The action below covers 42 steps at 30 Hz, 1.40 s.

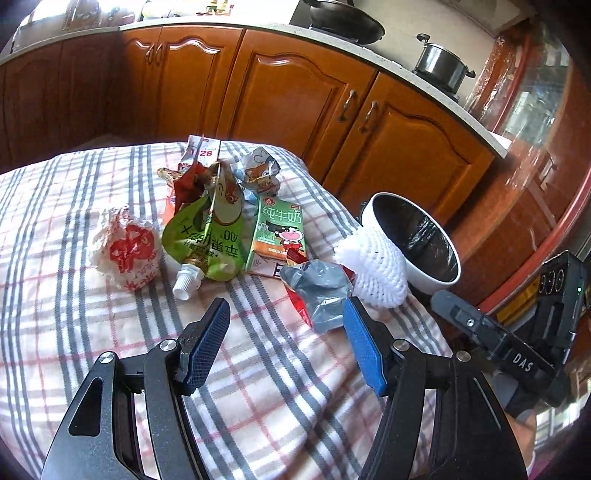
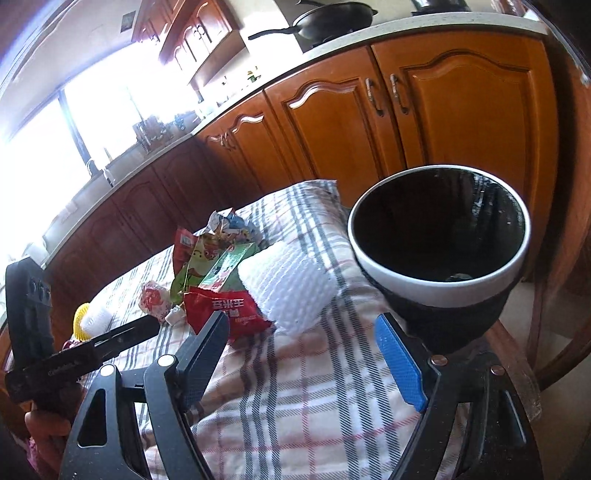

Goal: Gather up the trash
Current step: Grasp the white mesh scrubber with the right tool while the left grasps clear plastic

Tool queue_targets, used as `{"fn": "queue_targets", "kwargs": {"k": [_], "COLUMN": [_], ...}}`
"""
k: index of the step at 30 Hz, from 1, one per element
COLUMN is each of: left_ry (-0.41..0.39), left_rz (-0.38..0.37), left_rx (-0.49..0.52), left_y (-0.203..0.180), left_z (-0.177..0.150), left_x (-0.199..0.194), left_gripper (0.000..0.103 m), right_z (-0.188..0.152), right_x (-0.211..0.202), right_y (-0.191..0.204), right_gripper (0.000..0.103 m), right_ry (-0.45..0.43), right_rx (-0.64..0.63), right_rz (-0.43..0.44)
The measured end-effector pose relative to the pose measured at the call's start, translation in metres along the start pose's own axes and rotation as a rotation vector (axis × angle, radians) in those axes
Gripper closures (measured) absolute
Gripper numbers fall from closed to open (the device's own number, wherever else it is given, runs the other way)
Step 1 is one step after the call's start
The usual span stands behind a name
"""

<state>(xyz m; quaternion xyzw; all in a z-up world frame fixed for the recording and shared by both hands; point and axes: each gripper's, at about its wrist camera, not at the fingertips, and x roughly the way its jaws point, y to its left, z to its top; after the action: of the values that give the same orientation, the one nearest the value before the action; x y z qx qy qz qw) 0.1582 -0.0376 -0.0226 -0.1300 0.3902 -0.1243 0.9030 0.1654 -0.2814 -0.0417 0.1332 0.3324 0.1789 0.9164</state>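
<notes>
Trash lies on a plaid tablecloth [image 1: 92, 314]: a crumpled red-and-white wrapper [image 1: 127, 247], a green spout pouch [image 1: 205, 240], a green milk carton [image 1: 279, 232], a red-and-silver snack bag [image 1: 319, 291], a white foam net [image 1: 373, 269] and more wrappers behind. A white-rimmed bin with a black liner [image 1: 413, 240] stands at the table's right edge. My left gripper [image 1: 286, 314] is open and empty, just short of the snack bag. My right gripper [image 2: 304, 328] is open and empty, between the red snack bag [image 2: 225, 310] and the bin [image 2: 439, 277], near the foam net [image 2: 291, 284].
Wooden kitchen cabinets [image 1: 295, 92] run behind the table, with a wok [image 1: 343, 18] and a steel pot [image 1: 439, 66] on the counter. A yellow-and-white object [image 2: 90, 319] lies at the table's left in the right wrist view. The other gripper [image 1: 517, 332] shows at the right.
</notes>
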Motion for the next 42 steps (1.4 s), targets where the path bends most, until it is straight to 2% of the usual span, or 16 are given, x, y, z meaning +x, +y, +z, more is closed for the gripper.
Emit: {"fn": "queue_targets", "kwargs": {"k": [4, 6, 7, 8, 9, 10, 11, 14, 19, 33, 42], "left_ry": [0.027, 0.042, 0.054, 0.066, 0.079, 0.083, 0.084, 0.065, 0.043, -0.009, -0.022], "left_rz": [-0.005, 0.000, -0.004, -0.013, -0.023, -0.026, -0.029, -0.039, -0.051, -0.112, -0.136], "left_rx": [0.018, 0.028, 0.030, 0.031, 0.033, 0.035, 0.037, 0.057, 0.073, 0.137, 0.182], "left_y": [-0.003, -0.004, -0.005, -0.005, -0.006, -0.006, -0.007, -0.011, -0.017, -0.058, -0.091], "left_z": [0.003, 0.004, 0.005, 0.006, 0.006, 0.005, 0.005, 0.003, 0.003, 0.018, 0.035], "left_x": [0.017, 0.027, 0.033, 0.038, 0.043, 0.046, 0.047, 0.040, 0.027, 0.012, 0.022], "left_gripper": [0.050, 0.060, 0.072, 0.087, 0.094, 0.099, 0.102, 0.103, 0.103, 0.103, 0.103], "right_z": [0.003, 0.006, 0.007, 0.008, 0.008, 0.009, 0.009, 0.008, 0.008, 0.025, 0.032], "right_x": [0.016, 0.028, 0.033, 0.037, 0.041, 0.047, 0.050, 0.049, 0.032, -0.025, -0.037], "right_y": [0.006, 0.006, 0.006, 0.006, 0.005, 0.005, 0.004, 0.004, 0.001, -0.034, -0.064], "right_gripper": [0.024, 0.029, 0.032, 0.038, 0.043, 0.059, 0.070, 0.081, 0.085, 0.086, 0.086], "right_ry": [0.023, 0.040, 0.047, 0.053, 0.059, 0.068, 0.077, 0.067, 0.035, -0.080, -0.107], "right_rx": [-0.027, -0.034, -0.038, -0.042, -0.045, -0.049, -0.052, -0.054, -0.049, 0.011, 0.053], "right_rz": [-0.001, 0.001, -0.002, -0.005, -0.003, 0.003, 0.007, 0.002, -0.001, -0.040, -0.090]}}
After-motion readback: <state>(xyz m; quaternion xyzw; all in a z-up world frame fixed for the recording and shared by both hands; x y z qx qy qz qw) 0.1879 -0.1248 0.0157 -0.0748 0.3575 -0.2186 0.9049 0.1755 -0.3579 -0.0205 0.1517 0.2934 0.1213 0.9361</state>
